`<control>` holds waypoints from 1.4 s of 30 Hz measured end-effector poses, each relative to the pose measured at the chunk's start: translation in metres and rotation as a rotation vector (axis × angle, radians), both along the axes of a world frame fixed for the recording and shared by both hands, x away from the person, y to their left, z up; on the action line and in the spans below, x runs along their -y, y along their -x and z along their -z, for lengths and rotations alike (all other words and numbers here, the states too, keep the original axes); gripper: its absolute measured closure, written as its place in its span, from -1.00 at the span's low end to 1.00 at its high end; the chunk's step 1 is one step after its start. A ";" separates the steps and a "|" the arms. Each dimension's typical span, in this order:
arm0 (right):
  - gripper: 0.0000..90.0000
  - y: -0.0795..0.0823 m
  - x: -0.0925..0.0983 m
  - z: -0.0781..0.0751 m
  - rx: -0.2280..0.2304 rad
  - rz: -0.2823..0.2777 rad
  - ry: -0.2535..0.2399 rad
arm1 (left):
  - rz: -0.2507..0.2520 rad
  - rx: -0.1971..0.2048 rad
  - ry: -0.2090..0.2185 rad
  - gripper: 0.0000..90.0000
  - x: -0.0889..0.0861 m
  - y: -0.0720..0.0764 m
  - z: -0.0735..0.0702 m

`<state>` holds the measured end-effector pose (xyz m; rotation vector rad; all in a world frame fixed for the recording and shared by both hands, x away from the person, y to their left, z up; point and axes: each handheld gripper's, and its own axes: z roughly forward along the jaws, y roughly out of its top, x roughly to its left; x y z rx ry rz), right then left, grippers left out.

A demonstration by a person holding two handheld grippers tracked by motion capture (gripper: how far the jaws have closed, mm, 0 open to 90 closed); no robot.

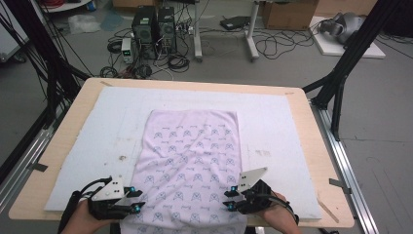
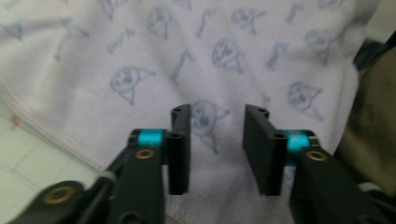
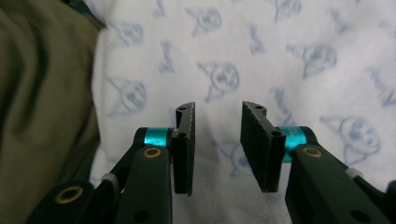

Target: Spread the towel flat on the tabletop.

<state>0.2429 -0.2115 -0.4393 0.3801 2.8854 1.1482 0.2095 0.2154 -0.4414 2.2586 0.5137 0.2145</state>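
Flanking the printed towel (image 1: 190, 161) at its near end, your left tongs (image 1: 138, 201) and right tongs (image 1: 228, 199) stand part-open, gripping nothing; it overhangs the bench (image 1: 311, 146) edge, white mat (image 1: 97, 146) bare beside.

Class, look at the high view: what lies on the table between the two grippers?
The printed cloth lies between the left gripper and the right gripper; its near end spans that stretch.

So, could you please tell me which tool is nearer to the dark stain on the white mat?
Left. The left tool sits just below the stain; the right tool lies across the cloth.
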 end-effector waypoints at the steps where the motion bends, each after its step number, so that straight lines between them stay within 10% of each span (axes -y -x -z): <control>1: 0.51 0.000 0.000 0.000 0.000 0.000 0.000 | 0.011 0.018 -0.001 0.61 -0.002 0.000 0.002; 2: 0.89 0.000 0.003 0.001 -0.017 0.014 -0.023 | 0.004 0.017 0.010 0.95 -0.003 0.001 0.002; 7: 0.92 0.007 0.006 -0.002 -0.050 -0.061 -0.031 | 0.025 0.006 0.018 0.96 -0.015 0.012 -0.004; 14: 0.39 -0.025 0.018 -0.014 0.017 0.136 -0.114 | -0.131 0.070 0.093 0.34 -0.023 -0.016 -0.020; 23: 0.07 -0.064 0.031 -0.019 0.075 0.296 -0.151 | -0.274 0.085 0.118 0.09 -0.017 -0.077 -0.018; 42: -0.27 -0.077 0.020 -0.014 0.105 0.330 -0.122 | -0.308 0.098 0.137 -0.12 -0.011 -0.092 -0.013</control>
